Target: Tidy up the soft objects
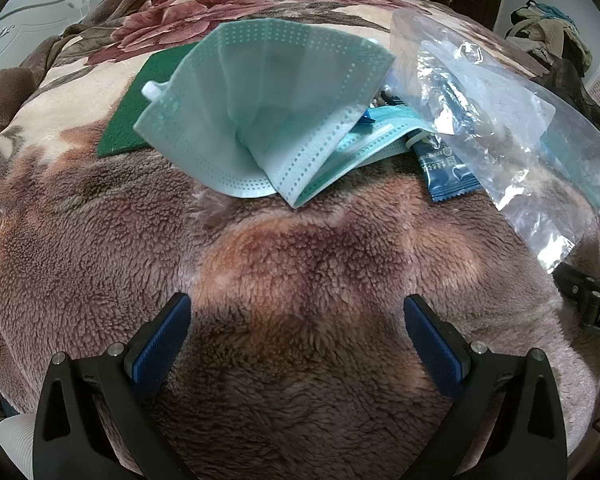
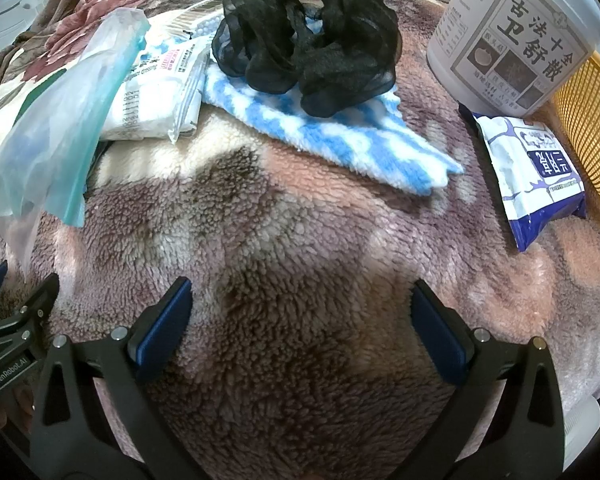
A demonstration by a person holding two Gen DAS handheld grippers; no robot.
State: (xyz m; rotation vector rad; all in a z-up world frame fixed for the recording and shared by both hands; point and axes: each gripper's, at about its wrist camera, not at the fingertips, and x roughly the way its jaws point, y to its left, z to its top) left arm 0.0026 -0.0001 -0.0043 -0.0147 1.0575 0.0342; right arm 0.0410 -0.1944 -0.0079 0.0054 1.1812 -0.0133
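In the left wrist view a pale green face mask [image 1: 260, 108] lies crumpled on the fleece blanket, over a green scouring pad [image 1: 140, 108] and a second mask [image 1: 372, 140]. A clear plastic bag [image 1: 492, 120] and a blue sachet [image 1: 448, 168] lie to its right. My left gripper [image 1: 296, 336] is open, well short of the mask, empty. In the right wrist view a black mesh puff [image 2: 312, 32] rests on a blue-and-white fleece cloth [image 2: 340, 136]. My right gripper [image 2: 300, 324] is open and empty, short of the cloth.
A white tissue pack [image 2: 156, 92] and the clear bag [image 2: 56, 128] lie left of the cloth. A white tub [image 2: 516, 32], a blue-and-white wipe packet [image 2: 536, 176] and a yellow basket [image 2: 592, 128] stand at the right. The other gripper [image 2: 16, 336] shows at the left edge.
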